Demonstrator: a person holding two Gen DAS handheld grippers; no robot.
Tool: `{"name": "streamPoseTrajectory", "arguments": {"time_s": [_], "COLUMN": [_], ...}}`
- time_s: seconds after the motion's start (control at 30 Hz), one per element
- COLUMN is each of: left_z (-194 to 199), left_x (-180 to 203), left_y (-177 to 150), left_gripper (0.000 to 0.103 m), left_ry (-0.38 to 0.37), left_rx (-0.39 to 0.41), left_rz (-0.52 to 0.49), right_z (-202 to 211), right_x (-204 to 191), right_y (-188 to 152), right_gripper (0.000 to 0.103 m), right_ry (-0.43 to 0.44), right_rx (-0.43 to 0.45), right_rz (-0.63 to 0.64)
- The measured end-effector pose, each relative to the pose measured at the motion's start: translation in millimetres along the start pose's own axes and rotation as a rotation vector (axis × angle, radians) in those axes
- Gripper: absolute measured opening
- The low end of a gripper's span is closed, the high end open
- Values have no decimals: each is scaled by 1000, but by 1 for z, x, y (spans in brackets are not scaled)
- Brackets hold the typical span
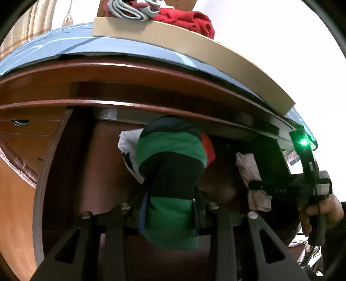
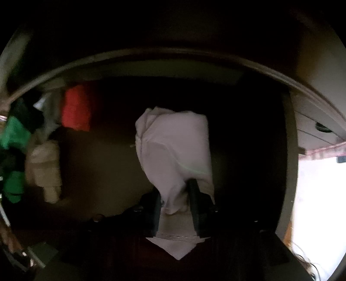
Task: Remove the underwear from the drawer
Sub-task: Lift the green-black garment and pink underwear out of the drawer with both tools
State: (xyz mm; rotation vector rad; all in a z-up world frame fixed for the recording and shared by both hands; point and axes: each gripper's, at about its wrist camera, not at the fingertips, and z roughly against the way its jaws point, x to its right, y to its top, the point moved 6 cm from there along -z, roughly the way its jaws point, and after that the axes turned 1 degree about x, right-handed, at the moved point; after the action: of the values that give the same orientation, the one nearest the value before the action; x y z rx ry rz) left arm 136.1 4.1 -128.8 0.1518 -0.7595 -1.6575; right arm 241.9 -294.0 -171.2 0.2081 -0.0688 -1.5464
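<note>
Both grippers have a garment in hand, but neither piece is out yet. The left gripper (image 1: 170,211) is clamped on green-and-black striped underwear (image 1: 170,155) over the open drawer (image 1: 71,173). To the right, the right gripper (image 2: 176,203) pinches a pale pink pair (image 2: 173,147) low inside. Red clothes (image 1: 190,20) already lie in a tray (image 1: 151,34) on top; a red piece (image 2: 75,108) remains inside, far left.
</note>
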Motion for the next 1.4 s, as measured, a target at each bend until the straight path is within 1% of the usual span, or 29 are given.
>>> {"name": "streamPoseTrajectory", "arguments": {"time_s": [0.03,0.1,0.17,0.23,0.43,0.5,0.57,0.6,0.63,0.73,0.8,0.9,0.93,0.97,1.07,1.27,1.4], "left_z": [0,1,1,-1,2,4,5,6,6,7,8,10,10,10,12,21,29], "left_x": [0,1,2,3,12,17,20,22,23,28,32,37,38,39,42,51,54], "left_y": [-1,-3,-5,-6,-7,-7,-8,-8,-9,-10,-11,-14,-15,-16,-20,-28,-31], "left_gripper": [31,31,31,31,31,31,31,31,31,31,31,31,31,31,31,31,31], "left_ry": [0,2,3,0,-2,-1,1,1,1,0,-1,18,25,31,45,55,61], "left_rx": [-3,-7,-11,-14,-4,-1,4,5,6,8,8,9,7,5,3,14,30], "left_rz": [-1,-2,1,6,-4,-15,-23,-26,-29,-36,-45,-63,-69,-71,-77,-102,-112], "right_z": [2,5,11,18,31,34,40,40,44,50,40,38,33,33,39,42,54], "right_x": [0,0,0,2,5,1,-5,-9,-11,-12,-24,-29,-45,-48,-47,-44,-44], "right_y": [-1,-3,-4,-5,-11,-16,-17,-31,-38,-43,-44,-39,-39,-40,-39,-47,-50], "right_gripper": [25,24,22,21,20,20,20,20,20,20,20,20,20,20,21,21,21], "right_ry": [40,89,145,218,498,547,575,588,601,643,654,601,579,564,517,510,496], "right_rx": [18,48,75,105,166,187,207,213,217,216,211,226,231,235,257,281,323], "right_rz": [-15,-50,-98,-157,-321,-334,-333,-336,-340,-327,-322,-280,-263,-256,-234,-229,-215]}}
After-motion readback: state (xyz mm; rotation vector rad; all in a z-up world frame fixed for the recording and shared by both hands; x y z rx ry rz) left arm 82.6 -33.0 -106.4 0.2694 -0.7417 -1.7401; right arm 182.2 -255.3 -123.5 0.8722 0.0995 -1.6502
